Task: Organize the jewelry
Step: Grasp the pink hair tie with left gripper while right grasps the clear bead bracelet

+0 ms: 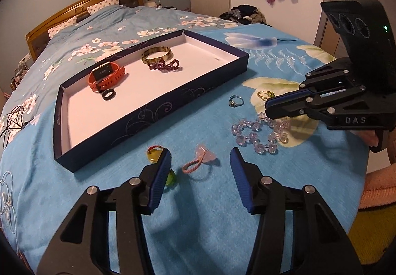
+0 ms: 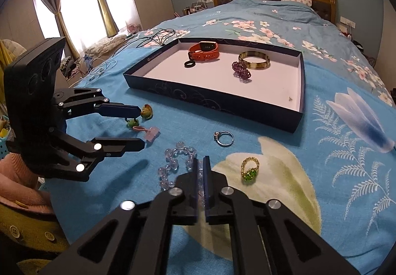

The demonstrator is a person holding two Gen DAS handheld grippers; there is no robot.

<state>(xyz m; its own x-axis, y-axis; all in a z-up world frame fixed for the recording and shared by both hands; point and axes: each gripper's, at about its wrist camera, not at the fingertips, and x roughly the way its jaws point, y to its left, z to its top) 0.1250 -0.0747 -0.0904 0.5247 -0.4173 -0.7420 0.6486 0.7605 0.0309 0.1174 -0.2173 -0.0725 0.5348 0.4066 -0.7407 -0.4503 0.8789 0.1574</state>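
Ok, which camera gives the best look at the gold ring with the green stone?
The right wrist view: the gold ring with the green stone lies unobstructed near the camera. In the left wrist view it is small, partly hidden behind the right hand-held gripper.

A: Daylight pours through the curtained window [image 2: 81, 5] in the right wrist view; the panes are blown out white

B: Elsewhere the room is dim and warm, and soft shadows fall on the blue bedspread [image 1: 198, 200] beneath the black fingers

A: Both views bend strongly, with dark corners

B: The centre is fairly sharp; the edges smear, and the white tray floor [image 1: 148, 82] looks pinkish
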